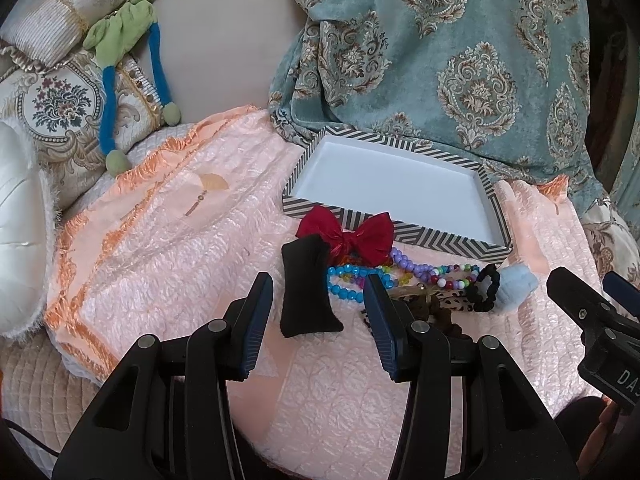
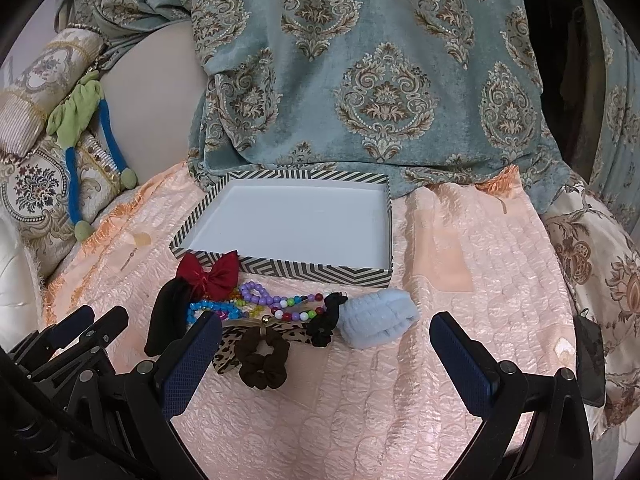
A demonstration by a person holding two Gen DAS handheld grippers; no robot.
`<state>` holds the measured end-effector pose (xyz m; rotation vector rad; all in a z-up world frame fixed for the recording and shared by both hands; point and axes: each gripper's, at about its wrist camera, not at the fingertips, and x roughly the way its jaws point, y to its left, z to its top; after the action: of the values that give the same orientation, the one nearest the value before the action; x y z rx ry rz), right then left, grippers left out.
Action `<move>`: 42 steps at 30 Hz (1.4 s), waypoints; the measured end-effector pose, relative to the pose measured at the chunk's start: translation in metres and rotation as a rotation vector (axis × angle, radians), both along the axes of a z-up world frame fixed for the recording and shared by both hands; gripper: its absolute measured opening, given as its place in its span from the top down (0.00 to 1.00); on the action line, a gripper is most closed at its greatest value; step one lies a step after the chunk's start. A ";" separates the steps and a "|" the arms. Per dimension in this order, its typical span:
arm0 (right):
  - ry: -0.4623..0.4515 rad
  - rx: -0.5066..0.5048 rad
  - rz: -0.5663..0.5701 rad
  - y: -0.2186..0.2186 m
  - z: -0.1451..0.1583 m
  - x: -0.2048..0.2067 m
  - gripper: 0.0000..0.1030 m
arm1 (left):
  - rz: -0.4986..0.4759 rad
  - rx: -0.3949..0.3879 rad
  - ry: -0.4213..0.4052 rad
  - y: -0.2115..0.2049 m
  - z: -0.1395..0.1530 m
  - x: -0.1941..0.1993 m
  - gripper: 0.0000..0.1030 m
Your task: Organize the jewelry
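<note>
Landmark = striped box (image 2: 320,270), open, white inside, nothing in it, sitting on pink quilted cover (image 2: 460,280).

Largest first: teal patterned drape (image 2: 360,80) hangs right behind box, its hem touching the back rim. Pink cover lies under box & runs out to all sides. Ornate cushions (image 1: 60,112) well off to box's left, w/ a green-and-blue soft toy (image 1: 120,40) draped on them.

L gripper (image 1: 318,292) in front of box, hanging over the cover, jaws partly apart, nothing held; black pad (image 1: 306,288) lies on the cover betw its fingers, not pinched. R gripper (image 2: 326,334) also in front of box, jaws wide, nothing held.

Jewelry pile all just in front of box's near wall, none inside it. Pale blue fluffy band (image 2: 376,322) near front right corner. Red bow (image 2: 208,274) touching the near wall at front left. Leopard-print scrunchie (image 2: 240,340) & brown scrunchie (image 2: 262,358) furthest out from box. Multicolour bead strand (image 2: 296,306) & blue bead bracelet (image 2: 212,308) betw bow and scrunchies. Small black scrunchie (image 2: 326,322) beside blue band.
</note>
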<state>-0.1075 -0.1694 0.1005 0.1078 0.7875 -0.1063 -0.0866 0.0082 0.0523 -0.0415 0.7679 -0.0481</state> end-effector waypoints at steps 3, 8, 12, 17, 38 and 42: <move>0.003 0.003 -0.001 -0.001 -0.001 0.000 0.00 | 0.001 0.004 0.002 0.000 -0.001 0.001 0.55; 0.005 -0.002 0.000 -0.001 -0.002 0.000 0.00 | 0.006 0.010 0.010 0.001 -0.003 0.003 0.55; 0.008 0.003 -0.001 -0.001 -0.002 0.000 0.00 | 0.009 0.015 0.011 0.001 -0.004 0.003 0.55; 0.005 -0.002 0.005 -0.001 -0.001 0.002 0.00 | 0.012 0.017 0.013 0.003 -0.005 0.004 0.55; 0.013 -0.013 0.011 0.000 -0.006 0.004 0.00 | 0.013 0.026 0.019 0.004 -0.009 0.005 0.55; 0.014 -0.007 0.012 0.000 -0.007 0.003 0.00 | 0.015 0.027 0.021 0.004 -0.011 0.005 0.55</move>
<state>-0.1045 -0.1690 0.0939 0.0959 0.8015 -0.0982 -0.0817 0.0121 0.0417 -0.0222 0.7891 -0.0232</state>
